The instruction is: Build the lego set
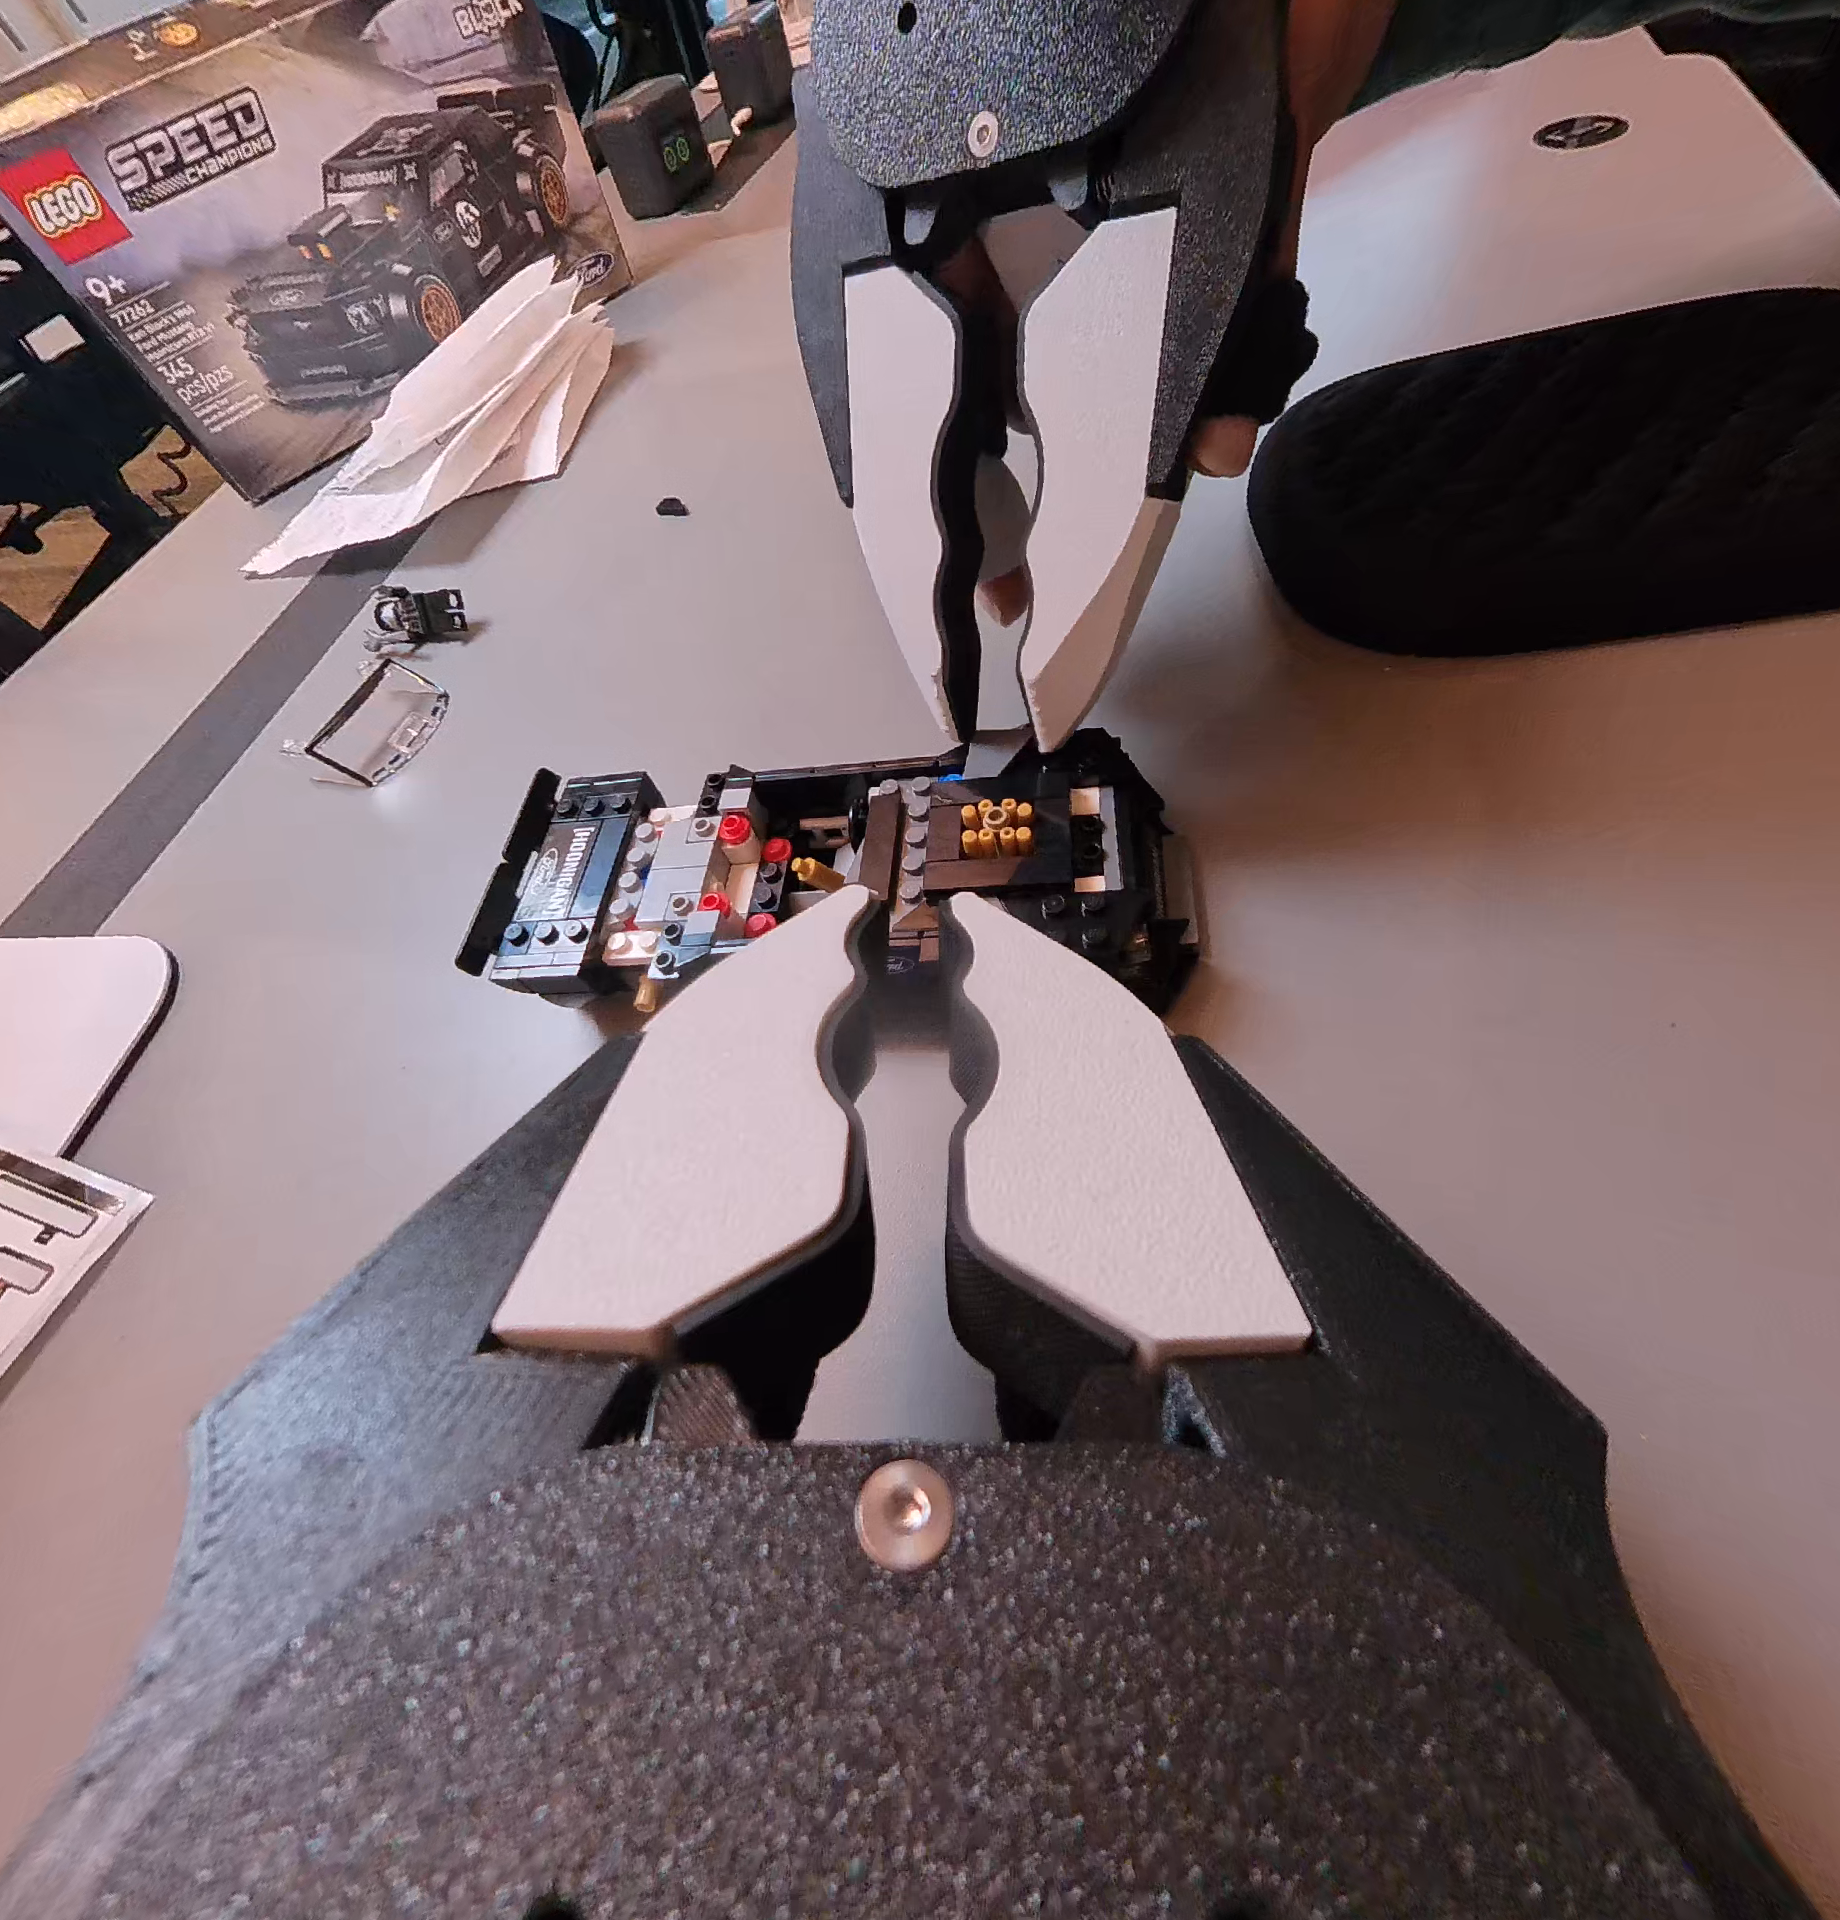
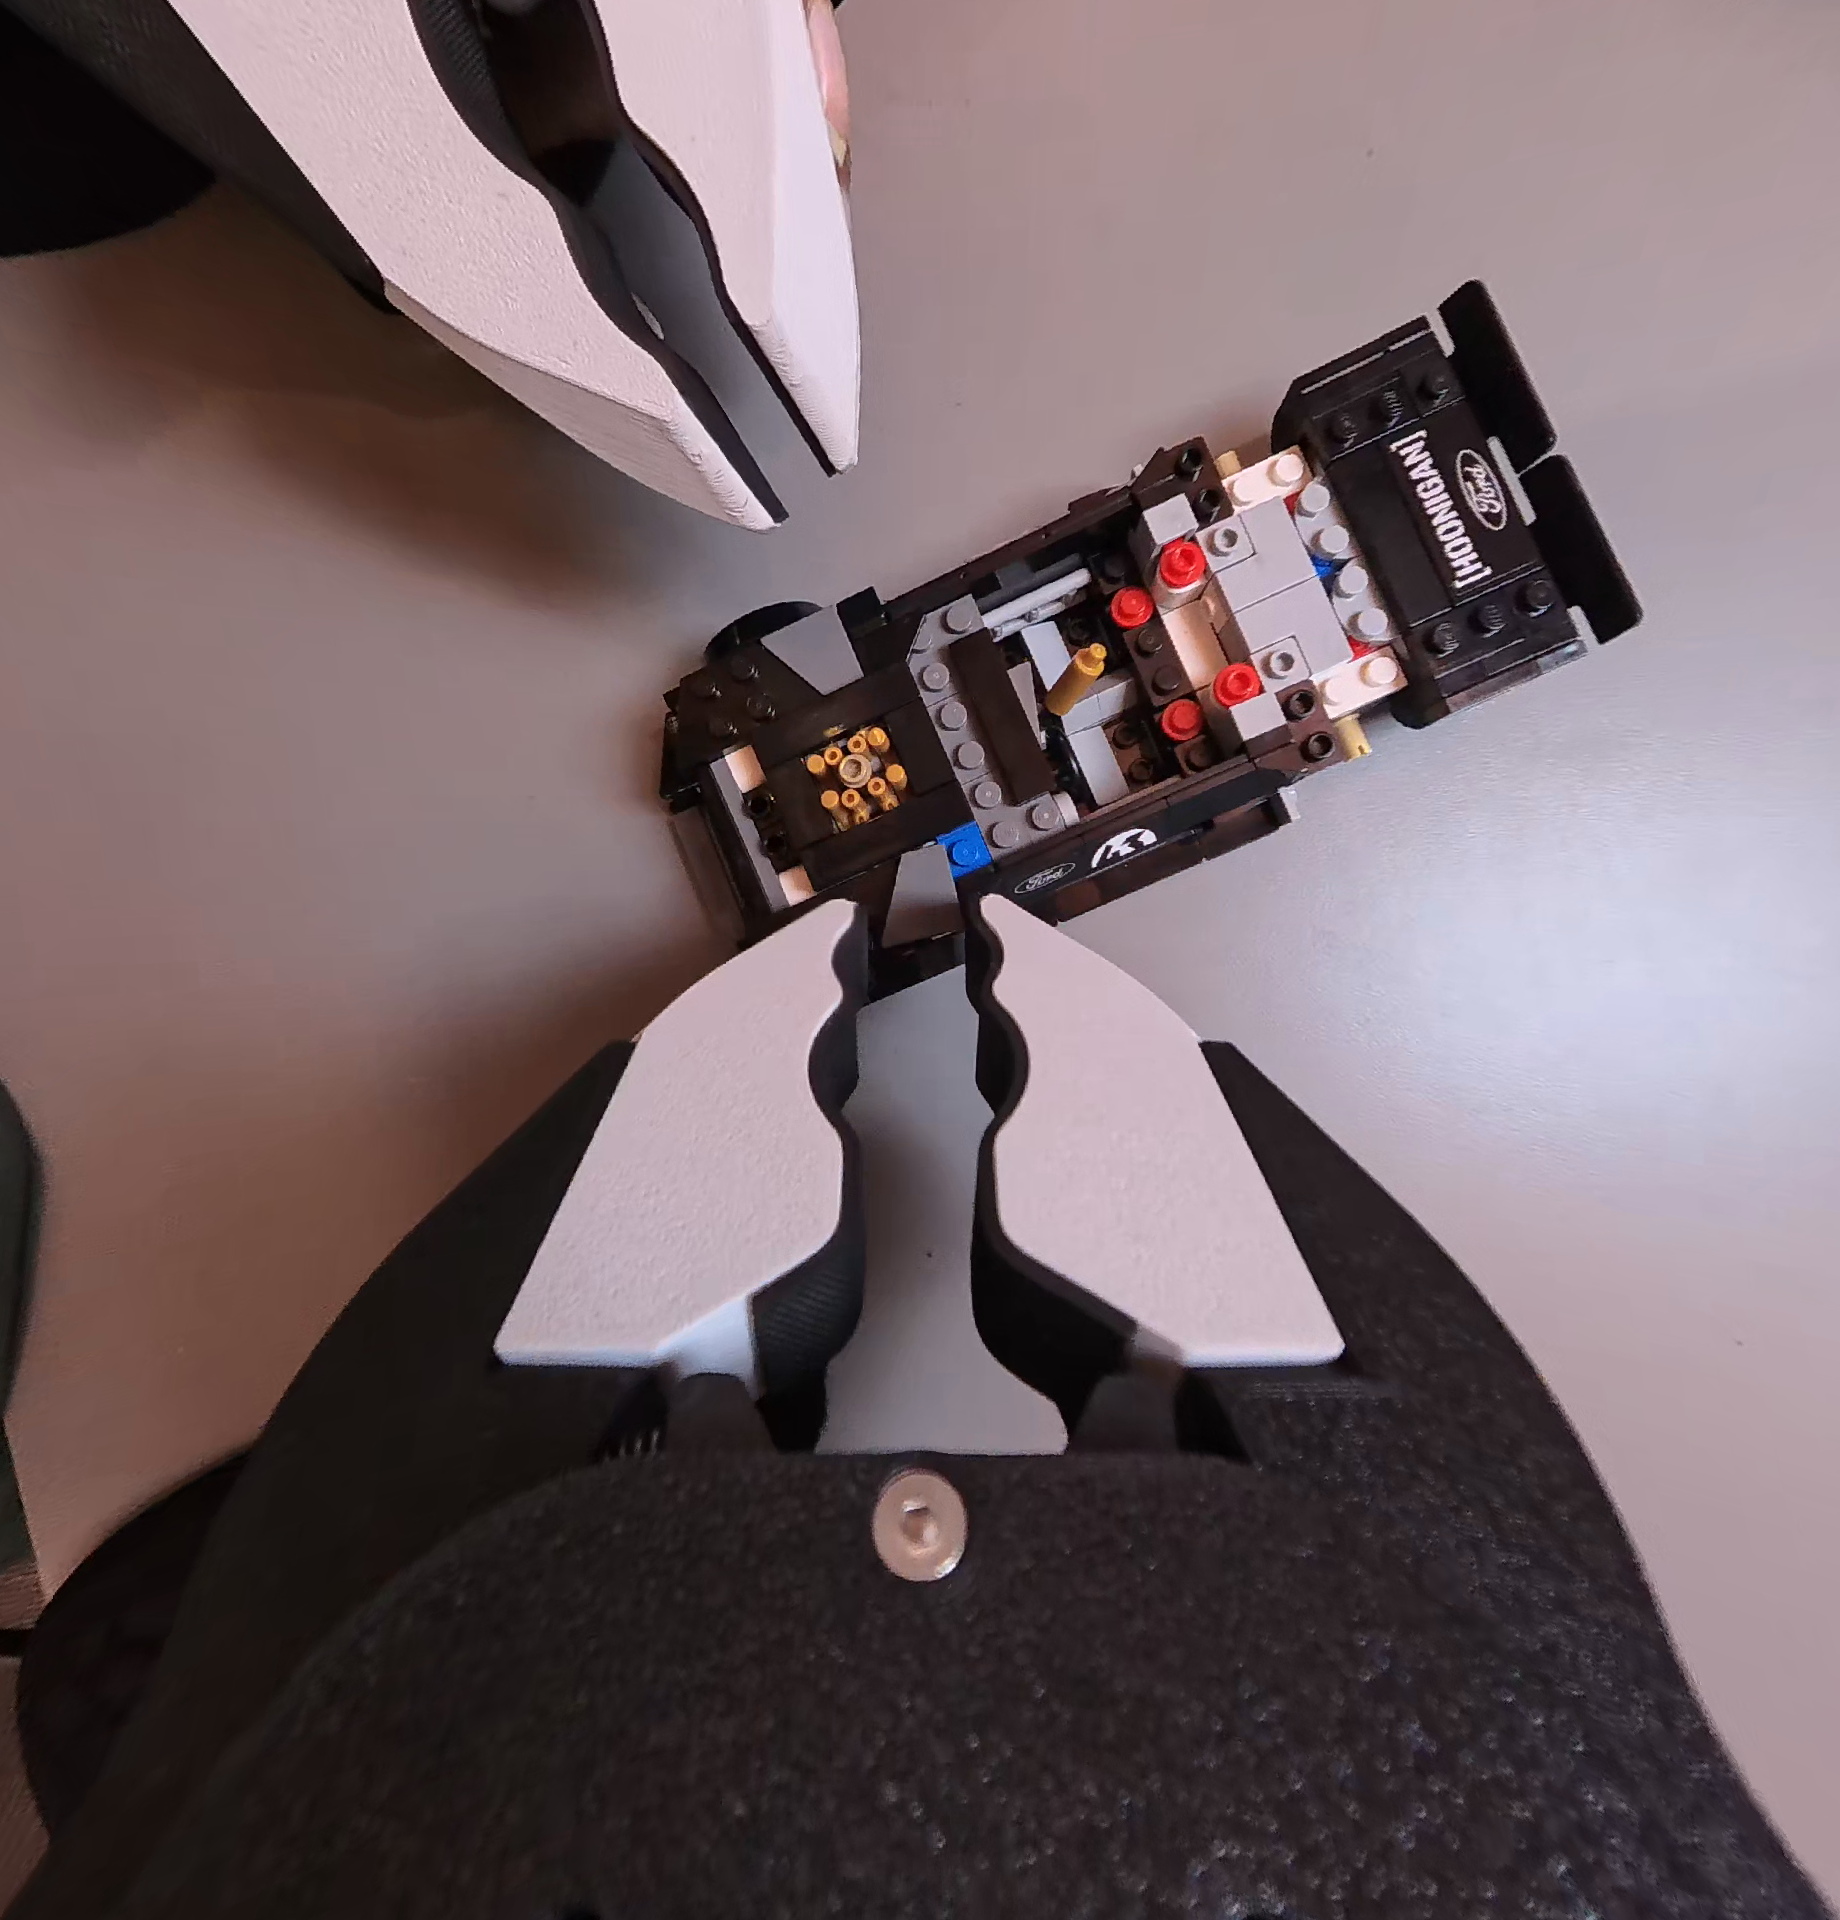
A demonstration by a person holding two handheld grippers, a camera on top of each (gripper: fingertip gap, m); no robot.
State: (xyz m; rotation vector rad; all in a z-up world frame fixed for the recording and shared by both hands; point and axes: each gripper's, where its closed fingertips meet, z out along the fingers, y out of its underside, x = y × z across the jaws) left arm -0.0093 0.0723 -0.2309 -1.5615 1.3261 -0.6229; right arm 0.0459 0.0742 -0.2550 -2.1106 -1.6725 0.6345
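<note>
A partly built black Lego car (image 1: 999,842) lies on the grey table (image 1: 1415,935), spoiler to the left, with gold engine pieces and red studs on top. It also shows in the right wrist view (image 2: 1155,665). My left gripper (image 1: 913,906) is slightly open and empty, its tips just over the car's near side. It appears at the upper left of the right wrist view (image 2: 807,494), a little apart from the car. My right gripper (image 2: 918,914) closes around a small black piece (image 2: 911,961) at the car's side beside a blue brick (image 2: 963,854). It comes down from above in the left wrist view (image 1: 1004,736).
The Lego box (image 1: 303,239) and crumpled white paper bags (image 1: 459,416) stand at the back left. A clear windscreen piece (image 1: 381,727) and small black parts (image 1: 422,613) lie left of the car. A sticker sheet (image 1: 22,1247) is at the left edge, a black padded object (image 1: 1570,468) at the right. One gripper's finger ends stand about 7 cm off the other's.
</note>
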